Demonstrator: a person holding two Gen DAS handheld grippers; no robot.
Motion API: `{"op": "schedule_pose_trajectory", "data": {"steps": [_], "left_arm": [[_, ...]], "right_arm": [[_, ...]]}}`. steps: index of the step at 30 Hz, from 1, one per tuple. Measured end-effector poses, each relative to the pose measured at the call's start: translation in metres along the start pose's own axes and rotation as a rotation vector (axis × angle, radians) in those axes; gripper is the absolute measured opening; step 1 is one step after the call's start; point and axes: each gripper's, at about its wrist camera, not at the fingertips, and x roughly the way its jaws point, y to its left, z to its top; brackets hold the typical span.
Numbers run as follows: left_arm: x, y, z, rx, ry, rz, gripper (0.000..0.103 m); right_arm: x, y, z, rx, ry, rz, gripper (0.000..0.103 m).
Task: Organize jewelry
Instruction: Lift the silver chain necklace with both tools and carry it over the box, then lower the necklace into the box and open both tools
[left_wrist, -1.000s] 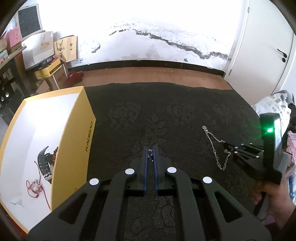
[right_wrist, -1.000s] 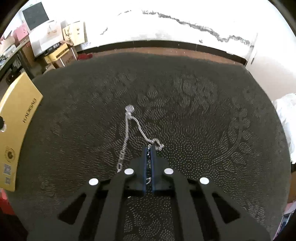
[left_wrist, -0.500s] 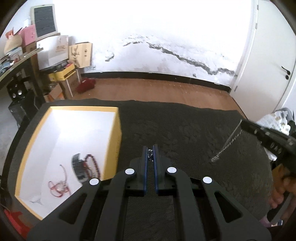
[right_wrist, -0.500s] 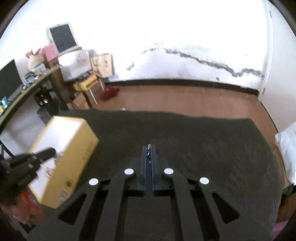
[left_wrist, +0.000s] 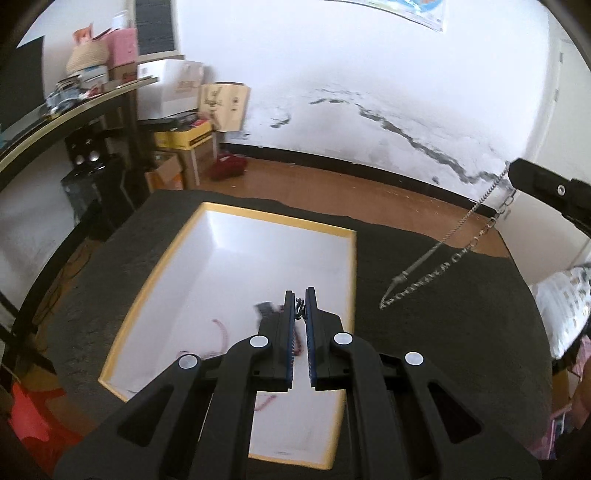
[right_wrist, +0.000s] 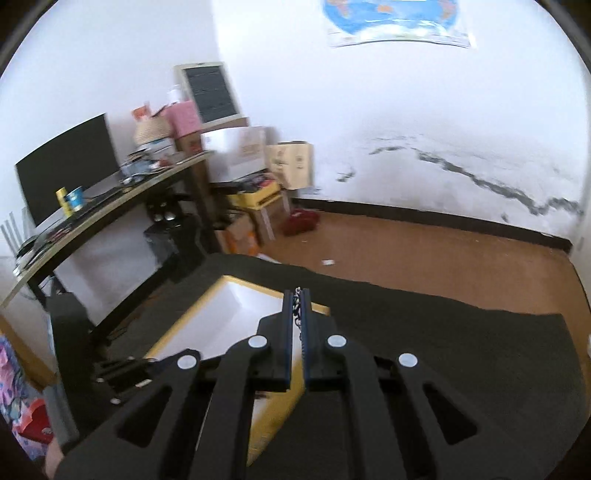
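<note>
A yellow-rimmed box (left_wrist: 280, 218) with a white inside lies on the dark patterned cloth (left_wrist: 443, 350). It holds a red cord (left_wrist: 221, 328) and a black piece (left_wrist: 264, 308). My left gripper (left_wrist: 300, 306) hovers above the box, shut on a small silver piece of jewelry. My right gripper (left_wrist: 515, 168) is high at the right, shut on a silver chain (left_wrist: 400, 277) that dangles in two strands above the cloth. In the right wrist view the chain's links (right_wrist: 297, 306) sit between the shut right gripper (right_wrist: 296, 295) fingers, above the box (right_wrist: 236, 295). The left gripper (right_wrist: 147, 363) shows blurred at lower left.
A desk (right_wrist: 110, 206) with a monitor and clutter stands to the left, with cardboard boxes (left_wrist: 184, 140) behind it. A red stool (left_wrist: 33, 417) is at lower left, and a white patterned bundle (left_wrist: 565, 295) at the cloth's right edge. Wooden floor lies beyond the cloth.
Both grippers rose and swung left toward the box. The chain came off the cloth and now hangs from the right gripper. The left gripper went from beside the box to above it.
</note>
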Motion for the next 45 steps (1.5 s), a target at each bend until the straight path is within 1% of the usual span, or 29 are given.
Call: {"op": "schedule_pose_trajectory", "data": {"steps": [2, 4, 7, 10, 15, 19, 29, 33, 36, 40, 43, 45], "left_arm": [[-0.002, 0.017, -0.002, -0.005, -0.01, 0.036, 0.006], [-0.001, 0.029, -0.003, -0.011, -0.011, 0.056, 0.006], [0.005, 0.049, -0.009, -0.021, 0.0, 0.086, 0.006], [0.014, 0.064, -0.019, -0.016, 0.023, 0.105, 0.006], [0.026, 0.08, -0.028, -0.014, 0.051, 0.107, 0.006], [0.034, 0.089, -0.032, -0.03, 0.065, 0.101, 0.006], [0.049, 0.098, -0.035, -0.052, 0.086, 0.111, 0.006], [0.05, 0.097, -0.036, -0.05, 0.091, 0.112, 0.006], [0.051, 0.095, -0.037, -0.048, 0.093, 0.112, 0.006], [0.052, 0.095, -0.039, -0.047, 0.096, 0.113, 0.006], [0.052, 0.096, -0.039, -0.05, 0.097, 0.114, 0.006], [0.053, 0.097, -0.039, -0.05, 0.099, 0.114, 0.006]], "right_arm": [[0.01, 0.025, 0.002, -0.026, 0.006, 0.03, 0.004], [0.019, 0.043, 0.003, -0.042, 0.016, 0.055, 0.004], [0.037, 0.064, -0.002, -0.064, 0.041, 0.08, 0.004], [0.052, 0.076, -0.012, -0.083, 0.073, 0.093, 0.004], [0.08, 0.089, -0.022, -0.095, 0.116, 0.094, 0.004], [0.093, 0.095, -0.03, -0.099, 0.138, 0.088, 0.004], [0.129, 0.08, -0.054, -0.076, 0.215, 0.047, 0.004], [0.15, 0.075, -0.069, -0.084, 0.266, 0.022, 0.005], [0.178, 0.074, -0.09, -0.1, 0.342, 0.002, 0.005], [0.204, 0.073, -0.111, -0.121, 0.409, -0.022, 0.005], [0.217, 0.074, -0.122, -0.136, 0.437, -0.035, 0.005], [0.22, 0.076, -0.126, -0.145, 0.437, -0.044, 0.005]]}}
